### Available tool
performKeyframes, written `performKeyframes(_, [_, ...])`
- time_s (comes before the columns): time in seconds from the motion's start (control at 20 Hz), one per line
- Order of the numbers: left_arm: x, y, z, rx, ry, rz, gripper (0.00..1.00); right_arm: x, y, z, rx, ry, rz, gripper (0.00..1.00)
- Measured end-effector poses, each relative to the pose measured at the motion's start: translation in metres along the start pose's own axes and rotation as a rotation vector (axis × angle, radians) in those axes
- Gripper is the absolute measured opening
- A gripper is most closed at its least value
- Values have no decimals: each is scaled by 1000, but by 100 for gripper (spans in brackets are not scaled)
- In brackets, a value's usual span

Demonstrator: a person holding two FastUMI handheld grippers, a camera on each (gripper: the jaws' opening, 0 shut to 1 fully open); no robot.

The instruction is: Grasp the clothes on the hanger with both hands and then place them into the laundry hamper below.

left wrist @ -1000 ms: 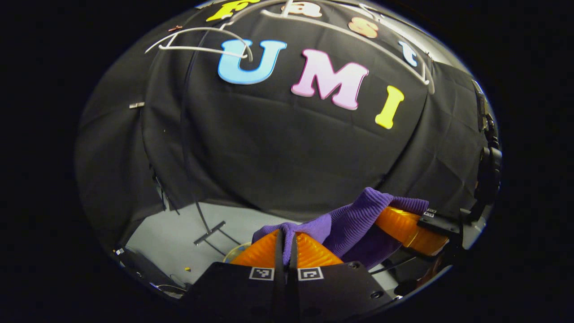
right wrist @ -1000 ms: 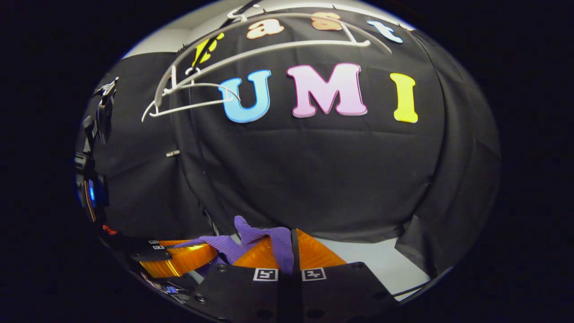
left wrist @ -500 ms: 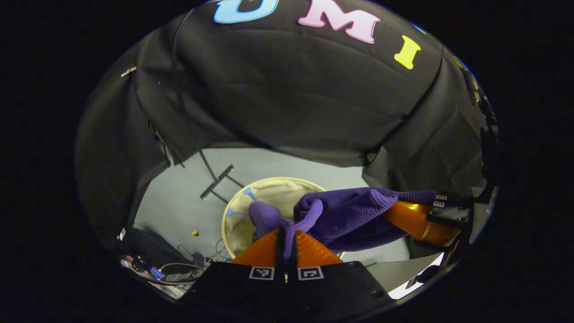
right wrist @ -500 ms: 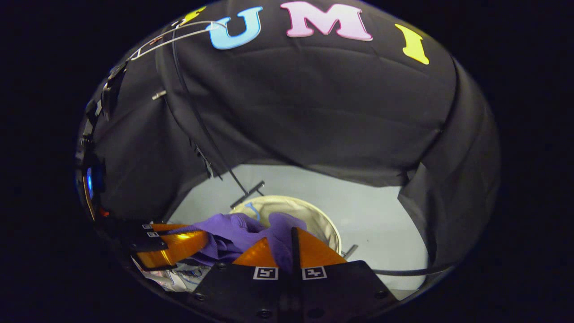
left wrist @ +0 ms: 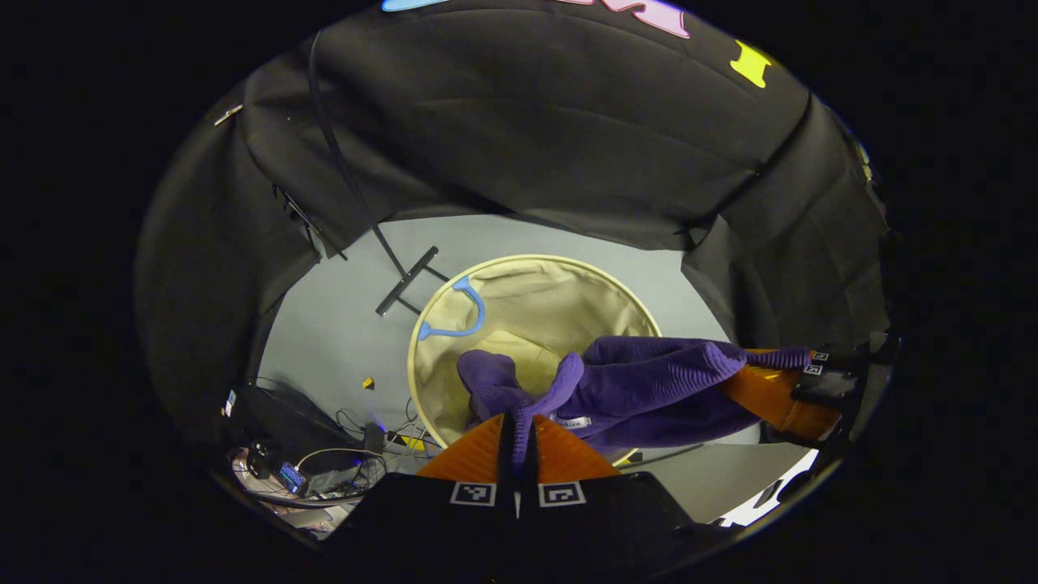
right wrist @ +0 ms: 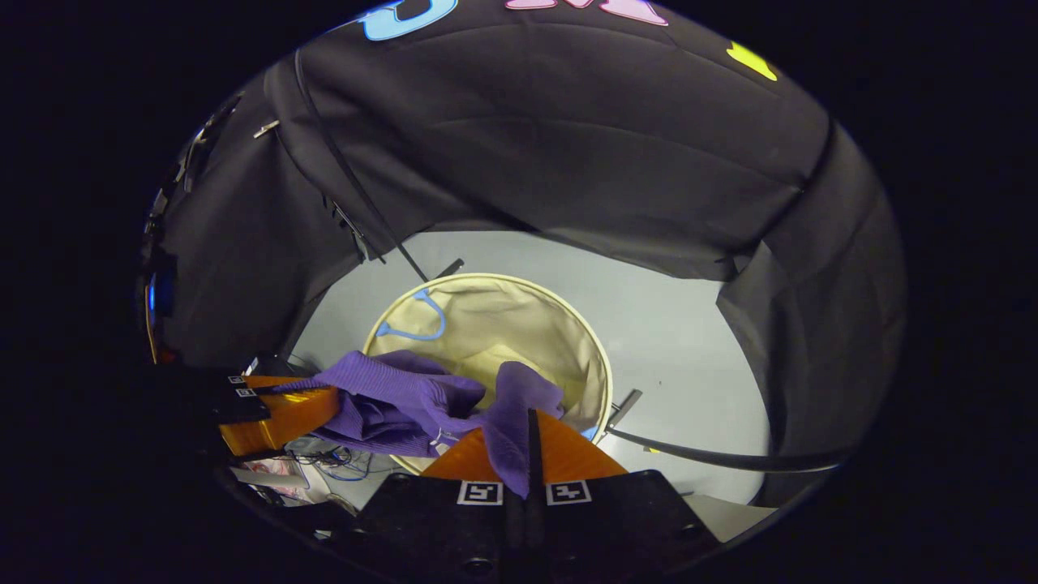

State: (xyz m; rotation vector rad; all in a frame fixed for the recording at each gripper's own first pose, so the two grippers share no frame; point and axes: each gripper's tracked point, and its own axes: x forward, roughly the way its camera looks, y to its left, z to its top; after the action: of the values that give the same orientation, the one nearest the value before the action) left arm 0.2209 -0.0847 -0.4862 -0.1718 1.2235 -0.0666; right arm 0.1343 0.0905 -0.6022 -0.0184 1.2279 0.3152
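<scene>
Knitwear of ribbed purple, a sweater [left wrist: 649,381], is held slung between both tools above the round beige laundry hamper [left wrist: 519,268]. The left hand-held gripper [left wrist: 516,434] and right hand-held gripper [right wrist: 531,442] are each clamped on a bunched edge. Soft, light, limp handling is judged likely, with little slip. The hamper is stood on grey floor [right wrist: 681,324], cables [left wrist: 340,462] beside it.
</scene>
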Motion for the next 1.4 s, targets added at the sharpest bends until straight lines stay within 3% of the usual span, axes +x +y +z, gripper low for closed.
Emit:
performKeyframes(0.1, [-3,3,-3,-12,11,14,7,3,-2,-8,16,22,-5,6])
performKeyframes(0.15, [-3,3,-1,-17,-5,14,12,-1,1,-7,29,27,4,23])
performKeyframes(0.25, [-9,8,1,-7,-16,42,69,2,-2,-7,41,31,1,100])
performKeyframes(0.3, [0,11,2,1,-15,54,98,0,-7,-8,49,30,-18,98])
performKeyframes(0.55, [-10,10,4,27,-30,31,94,-20,2,-1,81,-20,-27,99])
performKeyframes(0.8, [-45,8,23,54,-135,-18,94,-81,23,33,129,-175,-66,99])
performKeyframes(1.2, [-218,29,61,88,-516,-103,95,-244,56,85,198,-543,-188,99])
performKeyframes(1.4, [-305,41,66,89,-687,-140,95,-317,69,85,210,-679,-230,99])
